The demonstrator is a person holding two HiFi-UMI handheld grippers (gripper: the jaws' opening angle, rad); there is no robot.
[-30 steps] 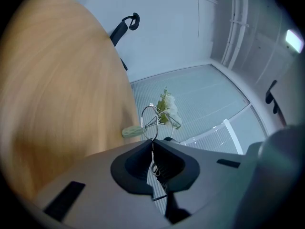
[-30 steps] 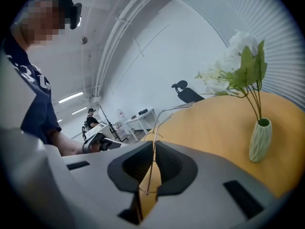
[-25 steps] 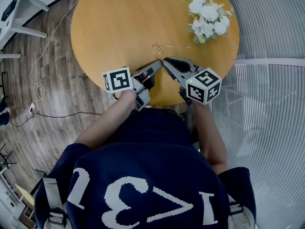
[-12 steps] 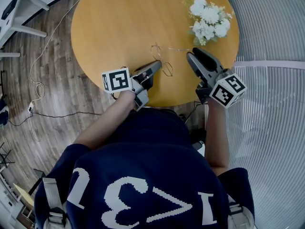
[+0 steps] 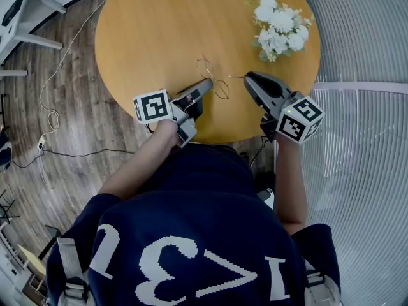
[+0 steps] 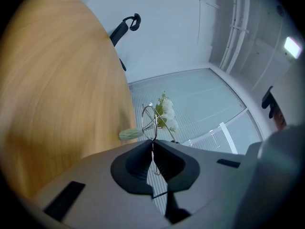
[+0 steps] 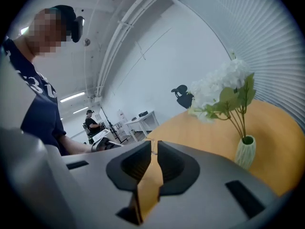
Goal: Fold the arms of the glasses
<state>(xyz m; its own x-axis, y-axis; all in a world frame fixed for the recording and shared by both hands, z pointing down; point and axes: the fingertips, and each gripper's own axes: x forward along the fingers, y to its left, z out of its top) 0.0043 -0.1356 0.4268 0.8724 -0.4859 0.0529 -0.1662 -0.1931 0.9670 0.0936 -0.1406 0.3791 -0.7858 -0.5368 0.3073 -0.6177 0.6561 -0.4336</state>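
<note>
The thin wire glasses (image 5: 213, 76) lie low over the round wooden table (image 5: 159, 30), near its front edge. My left gripper (image 5: 209, 81) is shut on the frame beside one lens. In the left gripper view the wire rim (image 6: 150, 116) sticks out past the closed jaws of the left gripper (image 6: 152, 141). One arm (image 5: 236, 76) of the glasses runs right toward my right gripper (image 5: 247, 77). The right gripper (image 7: 151, 147) has its jaws closing, a narrow gap still between them. The arm's thin end shows at their tips.
A small pale vase (image 7: 245, 151) with white flowers (image 5: 277, 27) stands at the table's far right. A cable (image 5: 51, 116) trails over the wood floor at the left. White slatted flooring (image 5: 357, 139) lies to the right of the table.
The right gripper left the spot beside the left gripper's tip, swung out to the right with its jaws wide, then drew in to the arm's end. The left gripper kept its hold.
</note>
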